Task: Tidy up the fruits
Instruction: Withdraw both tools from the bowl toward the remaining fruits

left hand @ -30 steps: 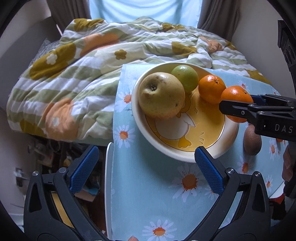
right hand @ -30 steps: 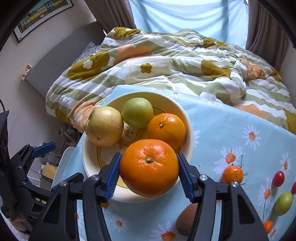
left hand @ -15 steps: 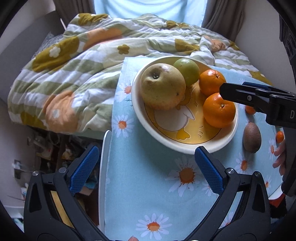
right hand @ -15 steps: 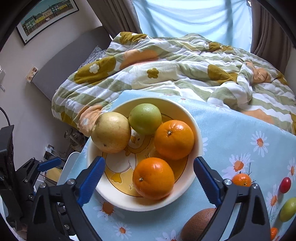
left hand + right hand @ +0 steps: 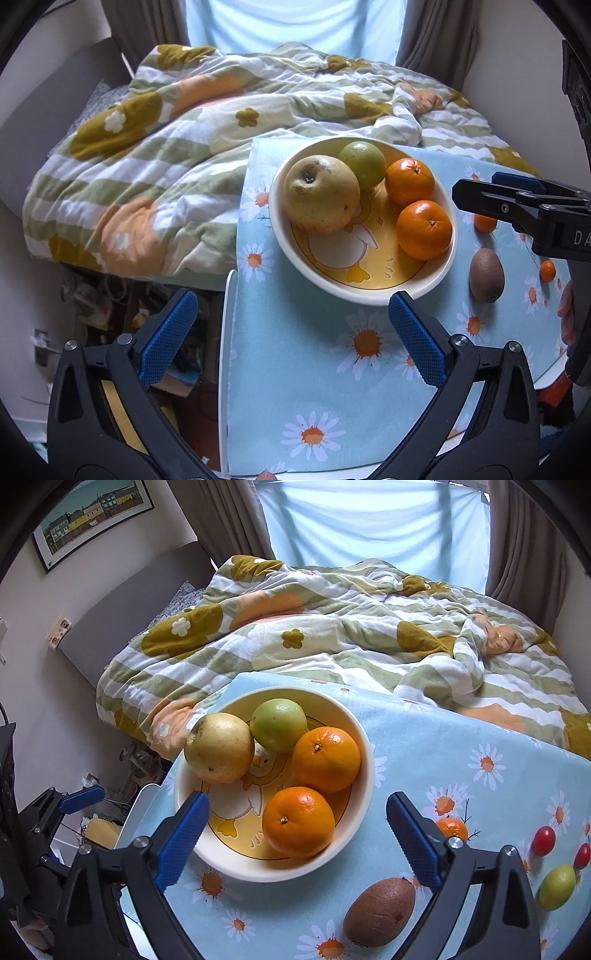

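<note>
right tongs (image 5: 517,195) cut off at the edge — kiwi (image 5: 380,910) partly hidden.

A daisy-print tablecloth (image 5: 443,746) covers the table, bearing a cream bowl (image 5: 365,775), a kiwi (image 5: 380,910) and small fruits.

left tongs (image 5: 291,323) agape, right tongs (image 5: 297,825) agape

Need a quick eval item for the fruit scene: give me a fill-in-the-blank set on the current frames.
1. The bowl holds ___ fruits.
2. The brown kiwi lies on the ___, outside the bowl.
3. The right gripper has its jaws ___, nothing between them.
4. The picture printed inside the bowl is a ___.

Missing: four; tablecloth; open; duck
</note>
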